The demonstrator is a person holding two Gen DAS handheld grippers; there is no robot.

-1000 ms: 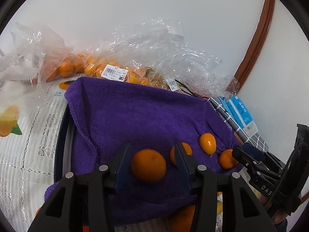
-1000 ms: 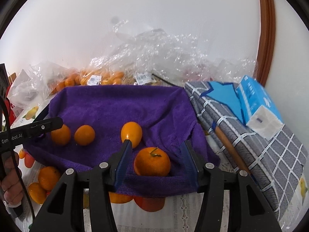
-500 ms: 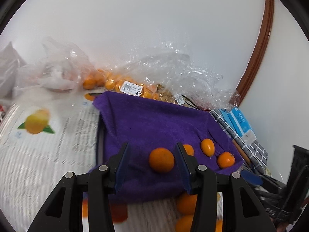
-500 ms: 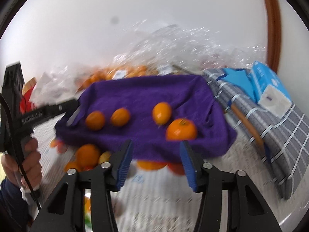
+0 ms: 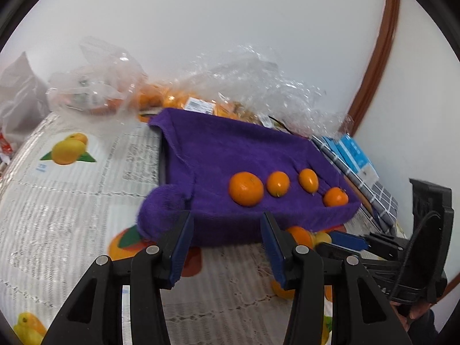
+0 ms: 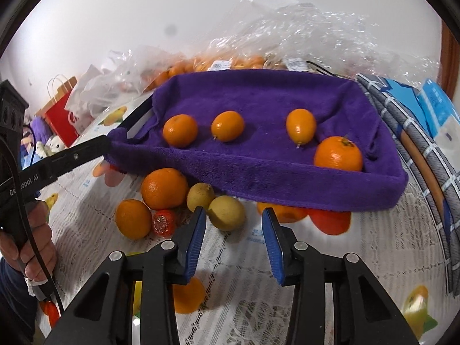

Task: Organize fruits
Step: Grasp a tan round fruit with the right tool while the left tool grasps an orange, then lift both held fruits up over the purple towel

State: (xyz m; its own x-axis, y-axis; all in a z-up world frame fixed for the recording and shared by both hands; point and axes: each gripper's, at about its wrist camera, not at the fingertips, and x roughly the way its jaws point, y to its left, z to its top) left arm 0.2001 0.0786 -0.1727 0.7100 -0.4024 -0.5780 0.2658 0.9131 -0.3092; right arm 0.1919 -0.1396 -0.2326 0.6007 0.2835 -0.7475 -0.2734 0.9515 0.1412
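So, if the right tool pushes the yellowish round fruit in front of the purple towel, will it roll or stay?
The yellowish fruit looks round and smooth, so it would probably roll instead of sliding. It lies against a second yellowish fruit, which may be pushed along. The lace tablecloth looks textured, so the roll is likely short. The right tool, open, seems wide enough to grasp it.

A white lace tablecloth [image 6: 330, 273] with printed fruit pictures covers the table. A grey checked cloth [image 6: 417, 149] and blue box [image 6: 437, 100] lie along its right edge; a red paper bag [image 6: 61, 115] stands at its far left corner.
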